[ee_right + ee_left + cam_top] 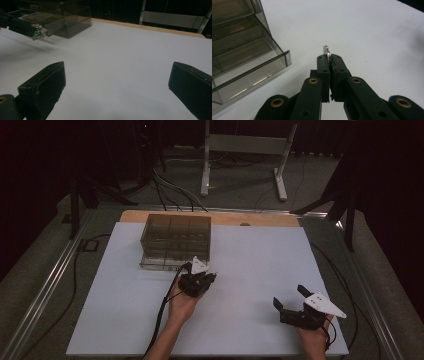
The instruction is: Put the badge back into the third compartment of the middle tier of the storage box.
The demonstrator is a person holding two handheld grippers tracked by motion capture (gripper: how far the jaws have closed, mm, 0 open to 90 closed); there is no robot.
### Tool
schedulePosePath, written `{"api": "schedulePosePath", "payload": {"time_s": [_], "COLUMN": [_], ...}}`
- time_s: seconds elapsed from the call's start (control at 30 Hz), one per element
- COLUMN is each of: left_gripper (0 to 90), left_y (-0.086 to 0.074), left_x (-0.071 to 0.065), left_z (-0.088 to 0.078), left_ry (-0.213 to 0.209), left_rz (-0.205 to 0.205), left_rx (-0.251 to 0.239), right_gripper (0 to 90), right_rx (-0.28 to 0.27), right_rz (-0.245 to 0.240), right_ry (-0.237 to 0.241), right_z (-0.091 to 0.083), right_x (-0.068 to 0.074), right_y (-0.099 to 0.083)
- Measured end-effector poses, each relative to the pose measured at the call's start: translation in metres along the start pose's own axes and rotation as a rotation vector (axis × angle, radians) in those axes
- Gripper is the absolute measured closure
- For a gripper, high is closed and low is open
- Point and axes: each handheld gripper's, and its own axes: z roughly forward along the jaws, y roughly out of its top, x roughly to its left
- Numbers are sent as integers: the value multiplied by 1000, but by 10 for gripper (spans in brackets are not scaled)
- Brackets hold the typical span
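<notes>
My left gripper [207, 278] pinches a small brooch [38, 32] by its edge just right of the smoked drawer box [175, 240], apparently bound for a drawer. My right gripper [292, 298] waits open, near right. White tabletop [260, 265]; dark room, stand [245, 150] behind.

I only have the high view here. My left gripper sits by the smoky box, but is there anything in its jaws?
Observer: Yes. The left gripper is shut on a small silver trinket that pokes past its tips.
Operator: What kind of trinket?
Observer: From the right gripper view it is a flat silver piece with a green middle, like a brooch; finer detail is too small to tell.
Operator: And is the box's front shut?
Observer: No, the box has a clear drawer pulled out at its foot.
</notes>
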Motion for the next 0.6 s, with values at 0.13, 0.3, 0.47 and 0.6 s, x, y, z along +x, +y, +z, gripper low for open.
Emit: {"api": "schedulePosePath", "payload": {"time_s": [0.13,0.3,0.47,0.6], "left_gripper": [883,883,883,883], "left_y": [3,6,10,14], "left_x": [-2,-3,-3,-2], "left_z": [-1,-2,-4,-6], "left_ry": [-6,-12,-16,-19], "left_rz": [3,2,4,0], "left_rx": [-2,-7,-12,-20], "right_gripper": [11,11,11,11], "right_rx": [0,1,1,2], "right_rz": [-1,-1,-1,-1], "right_ry": [1,1,3,4], "right_z": [0,0,0,0], "right_x": [0,0,0,0], "right_y": [0,0,0,0]}}
